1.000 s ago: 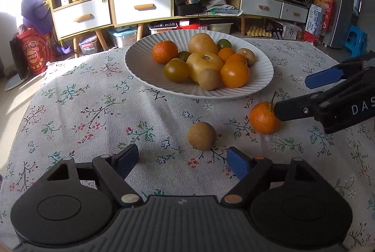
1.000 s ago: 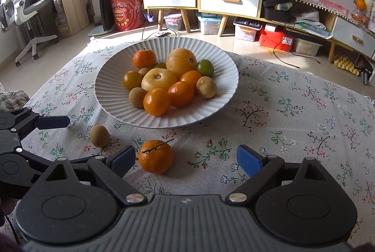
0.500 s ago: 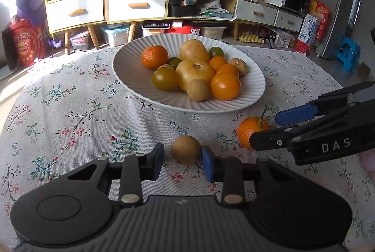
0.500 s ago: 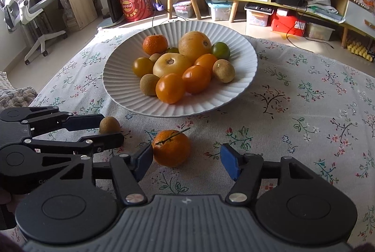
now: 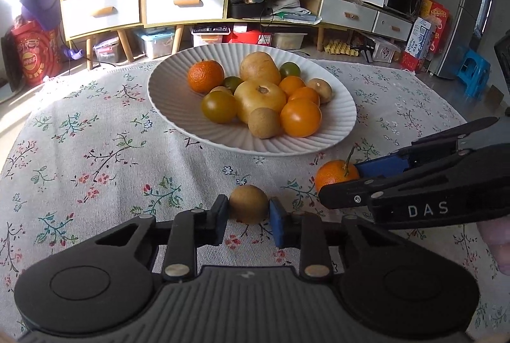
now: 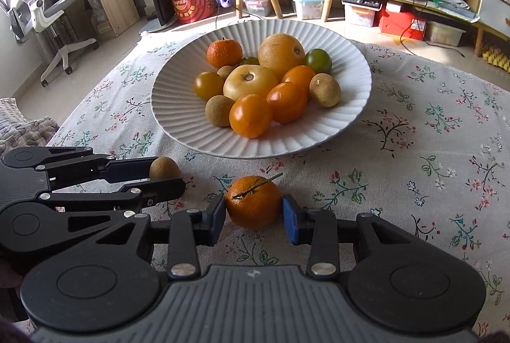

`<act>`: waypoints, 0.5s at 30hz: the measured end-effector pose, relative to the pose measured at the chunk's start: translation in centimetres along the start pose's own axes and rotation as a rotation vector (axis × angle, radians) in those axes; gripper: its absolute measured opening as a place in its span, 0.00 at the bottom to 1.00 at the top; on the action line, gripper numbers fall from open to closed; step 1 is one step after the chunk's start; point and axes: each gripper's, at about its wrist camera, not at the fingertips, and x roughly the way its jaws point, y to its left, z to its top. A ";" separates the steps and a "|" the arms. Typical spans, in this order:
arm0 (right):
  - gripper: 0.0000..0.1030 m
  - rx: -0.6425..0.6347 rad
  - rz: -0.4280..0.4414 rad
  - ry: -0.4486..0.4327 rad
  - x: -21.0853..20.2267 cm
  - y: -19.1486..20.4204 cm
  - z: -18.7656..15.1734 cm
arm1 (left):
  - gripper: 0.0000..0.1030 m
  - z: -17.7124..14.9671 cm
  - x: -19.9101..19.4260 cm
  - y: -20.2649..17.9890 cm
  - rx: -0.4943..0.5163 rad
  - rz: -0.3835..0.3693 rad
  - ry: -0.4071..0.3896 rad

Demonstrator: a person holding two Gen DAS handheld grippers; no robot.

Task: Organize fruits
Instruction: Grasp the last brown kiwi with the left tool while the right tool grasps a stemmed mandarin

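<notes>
With both strays on the desk (image 5: 95,171) just short of the plate (image 5: 172,94), the pickup is in hand: the left claw (image 5: 248,210) is clenched on the brown fruit (image 5: 248,204), the right claw (image 6: 254,214) brackets the tangerine (image 6: 253,202), contact uncertain. Next, probably lift both over the rim

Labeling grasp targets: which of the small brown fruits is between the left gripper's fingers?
The brown fruit lying on the tablecloth, just short of the plate. It sits between the left gripper fingers; the other brown ones all lie in the plate.
</notes>
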 end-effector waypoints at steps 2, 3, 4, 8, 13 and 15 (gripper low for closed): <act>0.33 -0.014 0.000 -0.001 0.0 0.1 0.0 | 0.14 0.1 -0.1 -0.1 0.002 -0.002 0.003; 0.33 -0.016 -0.001 -0.002 0.0 0.1 0.0 | 0.14 0.1 -0.1 -0.1 0.003 -0.003 0.003; 0.33 -0.012 0.000 -0.001 0.0 0.1 0.1 | 0.14 0.1 -0.2 -0.2 0.004 -0.005 0.004; 0.33 -0.011 0.003 -0.003 -0.4 0.1 0.1 | 0.14 0.2 -0.7 -0.2 0.009 -0.011 0.002; 0.33 -0.018 0.007 -0.017 -1.3 0.0 0.2 | 0.14 0.4 -1.4 -0.1 0.007 -0.018 -0.002; 0.33 -0.018 0.008 -0.026 -1.8 0.0 0.3 | 0.14 0.5 -1.6 -0.1 0.003 -0.021 -0.006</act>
